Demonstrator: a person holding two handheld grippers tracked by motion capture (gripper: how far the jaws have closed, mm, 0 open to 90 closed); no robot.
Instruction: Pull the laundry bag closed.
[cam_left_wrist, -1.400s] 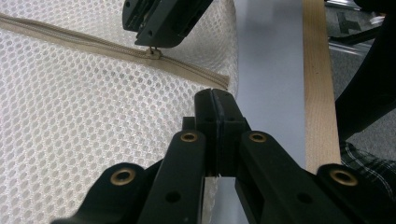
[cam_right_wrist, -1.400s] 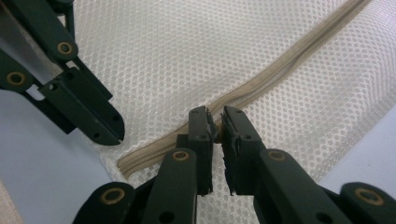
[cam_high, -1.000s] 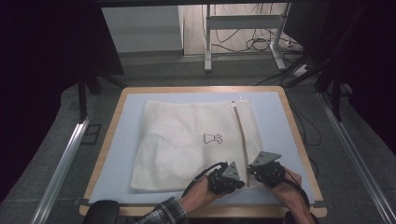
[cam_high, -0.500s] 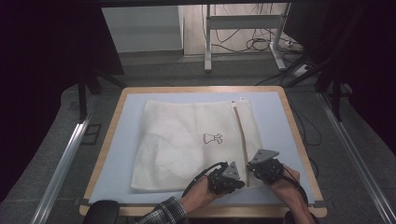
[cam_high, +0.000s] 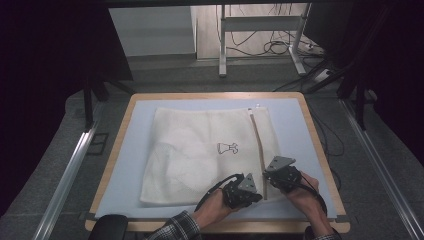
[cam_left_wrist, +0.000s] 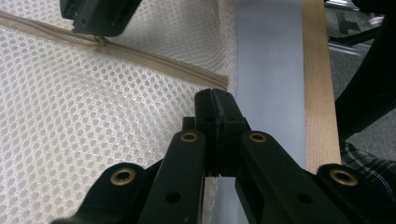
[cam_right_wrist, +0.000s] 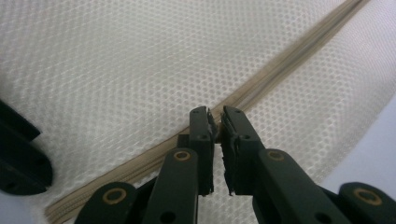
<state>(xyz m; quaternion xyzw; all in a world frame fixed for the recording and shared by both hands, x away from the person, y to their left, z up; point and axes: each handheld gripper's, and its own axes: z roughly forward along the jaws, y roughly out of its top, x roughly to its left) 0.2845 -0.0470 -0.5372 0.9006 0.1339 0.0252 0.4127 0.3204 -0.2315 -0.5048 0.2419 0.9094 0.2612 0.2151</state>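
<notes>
White mesh laundry bag (cam_high: 205, 155) flat on tabletop (cam_high: 300, 125), under both tongs. Left tongs (cam_left_wrist: 215, 100) clamped on bag's edge by zipper (cam_right_wrist: 261, 84) end. Right tongs (cam_right_wrist: 215, 116) pinched on zipper pull, just beside left.

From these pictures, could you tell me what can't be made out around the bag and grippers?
- Zipper pull: right gripper view, hidden between the right gripper tips.
- Bag contents: every view, mesh too dense.
- What the left gripper pinches: left gripper view, hidden by its shut jaws.
- Bag logo: high view, too small.

Wood-edged table (cam_high: 320, 145), pale blue mat (cam_high: 135, 165) on top, white mesh bag (cam_high: 200, 150) lying flat on the mat
</notes>
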